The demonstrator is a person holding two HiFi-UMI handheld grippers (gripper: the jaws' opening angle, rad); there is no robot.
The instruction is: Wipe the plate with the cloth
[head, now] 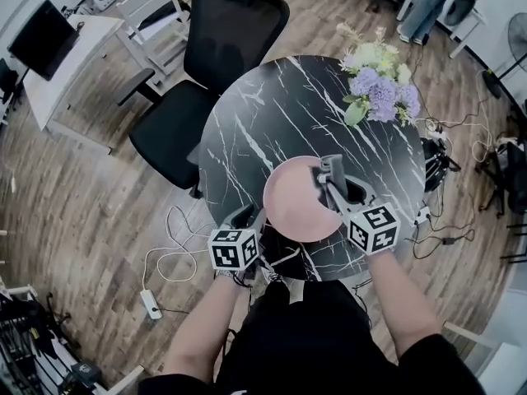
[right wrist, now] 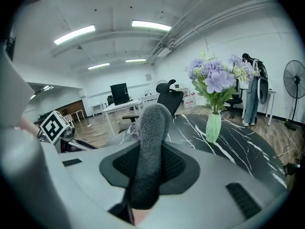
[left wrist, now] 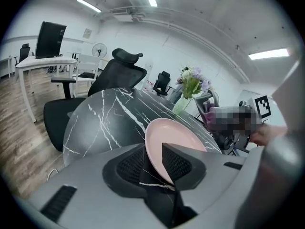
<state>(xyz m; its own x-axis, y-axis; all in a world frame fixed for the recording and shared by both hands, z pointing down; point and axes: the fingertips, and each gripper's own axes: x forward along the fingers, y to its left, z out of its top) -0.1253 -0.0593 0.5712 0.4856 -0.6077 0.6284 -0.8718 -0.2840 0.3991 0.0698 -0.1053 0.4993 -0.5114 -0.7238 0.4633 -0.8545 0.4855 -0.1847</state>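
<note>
A pink plate (head: 290, 208) sits on the near part of the round black marble table (head: 272, 113). My left gripper (head: 251, 219) is at the plate's left rim. In the left gripper view the plate (left wrist: 167, 135) has its near rim between the jaws of the left gripper (left wrist: 155, 163), which stand apart with a gap showing, so it is open. My right gripper (head: 328, 175) reaches over the plate's right side, shut on a grey fuzzy cloth (right wrist: 150, 142) that sticks out past the jaws of the right gripper (right wrist: 147, 173).
A pale green vase of purple and white flowers (head: 379, 85) stands at the table's far right. A black office chair (head: 214, 48) is pushed against the table's far left side. A white desk with a monitor (head: 49, 44) is further left. Cables and a power strip (head: 152, 303) lie on the wooden floor.
</note>
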